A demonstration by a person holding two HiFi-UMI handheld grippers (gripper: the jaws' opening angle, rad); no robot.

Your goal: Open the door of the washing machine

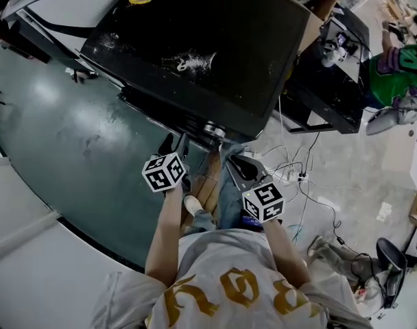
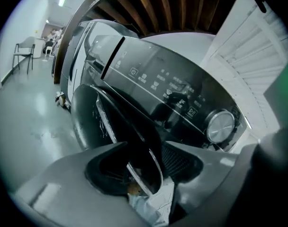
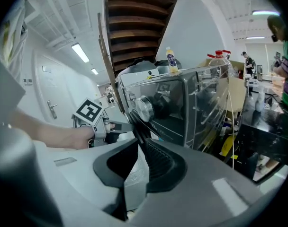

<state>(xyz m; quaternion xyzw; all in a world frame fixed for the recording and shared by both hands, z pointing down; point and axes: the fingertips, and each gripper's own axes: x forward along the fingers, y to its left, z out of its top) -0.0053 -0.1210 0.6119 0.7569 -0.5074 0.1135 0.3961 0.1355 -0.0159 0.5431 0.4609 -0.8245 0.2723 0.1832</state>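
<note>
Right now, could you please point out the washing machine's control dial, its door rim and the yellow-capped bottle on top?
control dial (image 2: 220, 126), left gripper view, centre of its face.
door rim (image 2: 158, 171), left gripper view, chrome edge.
yellow-capped bottle (image 3: 171, 60), right gripper view, its label.

White cables (image 1: 294, 172) cross the floor (image 1: 352, 170); a chair (image 2: 23, 51) stands apart.

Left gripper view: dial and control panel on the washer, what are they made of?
Dial: looks like brushed metal or metal-look plastic, silver with a soft sheen; the look can't settle which. Control panel: glossy dark plastic or glass, going by the sharp reflections across it and the white printed icons.
</note>
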